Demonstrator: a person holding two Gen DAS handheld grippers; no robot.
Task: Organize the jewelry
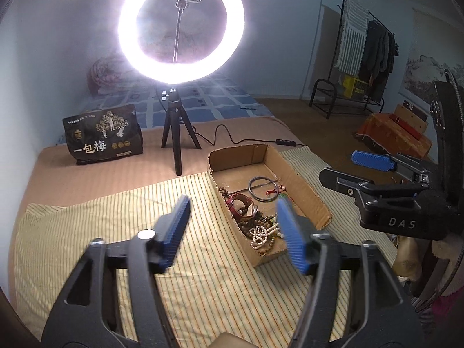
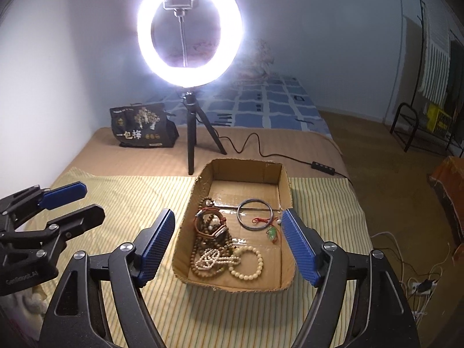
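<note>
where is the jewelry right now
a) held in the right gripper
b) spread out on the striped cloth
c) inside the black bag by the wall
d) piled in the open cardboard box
d: the bead strands, the metal bangle and the other pieces all lie inside the open cardboard box, while the left gripper and the right gripper are both open and hold nothing.

Both wrist cameras looked forward and down along their own blue fingers toward the ring light (image 1: 181, 26) at the far end. The left view sat left of the cardboard box (image 1: 301, 185), catching the right gripper (image 1: 359, 171) at its right edge; the right view faced the box squarely, nearer, with the left gripper (image 2: 78, 203) at its left edge.
</note>
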